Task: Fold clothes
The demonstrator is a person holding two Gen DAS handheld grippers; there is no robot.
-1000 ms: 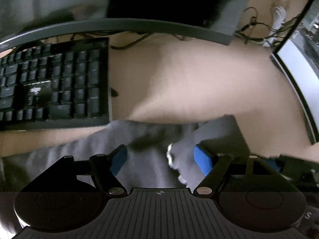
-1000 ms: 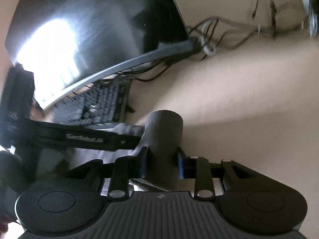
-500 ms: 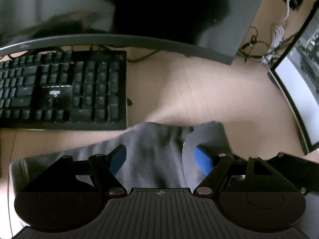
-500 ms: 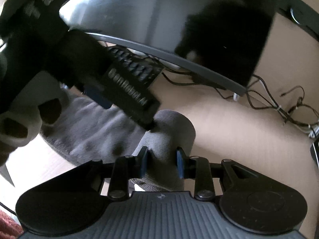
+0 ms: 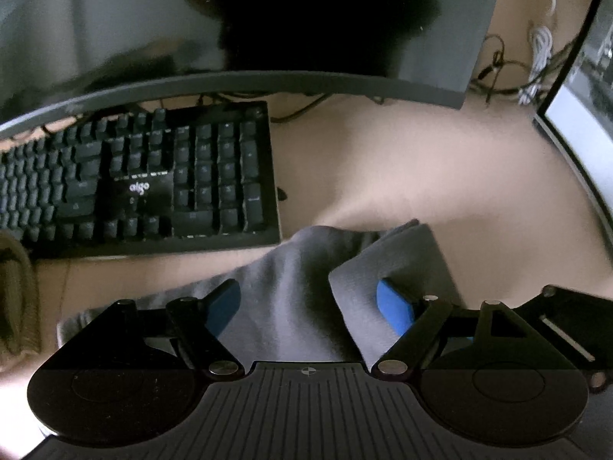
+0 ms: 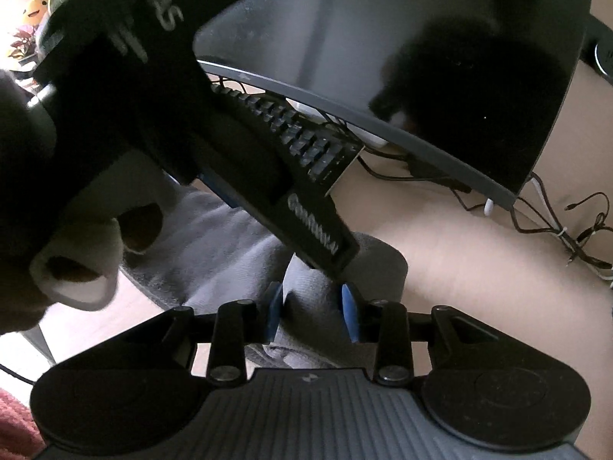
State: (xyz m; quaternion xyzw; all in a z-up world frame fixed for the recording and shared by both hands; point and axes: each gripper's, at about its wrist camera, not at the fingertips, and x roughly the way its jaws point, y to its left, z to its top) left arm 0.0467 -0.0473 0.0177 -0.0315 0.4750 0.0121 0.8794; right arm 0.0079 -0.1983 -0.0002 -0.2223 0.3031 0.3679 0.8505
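Note:
A grey garment point(image 5: 291, 299) lies on the tan desk just in front of the keyboard, with one end folded up and over. In the left wrist view my left gripper point(image 5: 308, 306) is open wide, its blue pads point(image 5: 224, 303) straddling the cloth. My right gripper point(image 6: 312, 314) is shut on a bunched fold of the grey garment point(image 6: 306, 299). The left gripper's finger point(image 6: 318, 234) reaches down onto the cloth right in front of the right gripper. A gloved hand point(image 6: 76, 272) holds it. Part of the right gripper point(image 5: 555, 326) shows at the left view's right edge.
A black keyboard point(image 5: 153, 180) sits just behind the garment on the left. A dark curved monitor point(image 5: 268, 19) stands over it, and a second screen point(image 5: 574, 145) is at the right. Cables point(image 6: 567, 226) trail across the desk point(image 5: 421, 176) at the back right.
The right gripper has swung left with its fold of cloth, close up to the left gripper. The fold now stands higher between the open left fingers. The left gripper stays open.

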